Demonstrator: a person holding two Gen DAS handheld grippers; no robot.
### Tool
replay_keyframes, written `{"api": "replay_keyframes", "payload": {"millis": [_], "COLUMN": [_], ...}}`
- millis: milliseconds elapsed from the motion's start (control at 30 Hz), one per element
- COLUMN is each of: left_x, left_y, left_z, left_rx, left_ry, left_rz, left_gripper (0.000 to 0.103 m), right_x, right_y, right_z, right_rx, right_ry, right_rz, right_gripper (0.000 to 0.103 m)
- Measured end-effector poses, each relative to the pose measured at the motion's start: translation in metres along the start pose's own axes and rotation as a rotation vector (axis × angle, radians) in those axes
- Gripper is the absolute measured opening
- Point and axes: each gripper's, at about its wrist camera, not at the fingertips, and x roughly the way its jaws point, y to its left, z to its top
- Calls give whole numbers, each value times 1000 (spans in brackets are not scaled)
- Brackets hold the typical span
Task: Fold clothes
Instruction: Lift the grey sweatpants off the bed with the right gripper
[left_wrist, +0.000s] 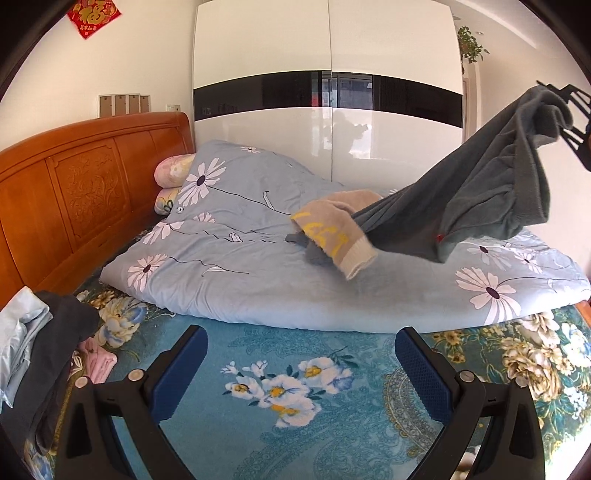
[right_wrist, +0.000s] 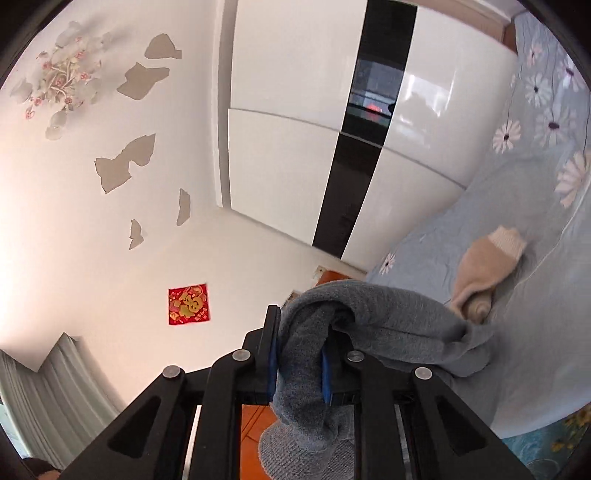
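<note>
Left wrist view: the left gripper (left_wrist: 301, 363) hangs spread and empty over the sheet (left_wrist: 280, 350). A grey garment (left_wrist: 480, 206) stretches up from the quilt (left_wrist: 258, 258) to the right gripper (left_wrist: 570, 114), beside a beige sleeve (left_wrist: 343, 236).

Right wrist view: the right gripper (right_wrist: 297, 360) pinches the grey garment (right_wrist: 388, 325) above the quilt (right_wrist: 480, 332).

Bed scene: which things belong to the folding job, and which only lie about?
Job: grey garment in right gripper; beige sweater; clothes pile; left gripper, open.

Lying about: quilt, pillows, headboard, wardrobe.
</note>
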Motion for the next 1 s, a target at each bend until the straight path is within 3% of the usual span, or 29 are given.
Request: {"api": "replay_keyframes", "payload": {"millis": [133,233,467,500,633,700,867,933,1000], "left_x": [-6,-11,-20,-23,-32,-37,-43,-39,-33], "left_y": [-2,-9,-19,-18,1,17,62,77,88], "left_z": [-5,-8,-14,-15,-13,-12,-15,-22,-32], "left_rx": [-7,4,45,53,31,-7,-157,-237,-322], "left_ry": [11,7,11,8,-9,-21,-13,15,55], "left_rz": [-34,-56,-71,-60,1,34,105,96,65], "left_gripper": [103,103,103,103,103,103,103,103,103], "right_x": [-74,-118,-125,-118,-60,-24,36,46,50], "right_y": [77,102,-12,-27,-63,-46,7,-9,-43], "right_z": [12,-8,-105,-120,-174,-186,-211,-240,-283], "right_rx": [-206,-307,-159,-132,-52,-102,-175,-154,-105], "right_ry": [-105,-160,80,117,262,310,290,325,420], "right_rz": [-2,-119,-651,-678,-612,-525,-311,-339,-428], "right_gripper": [18,19,19,19,19,19,19,19,20]}}
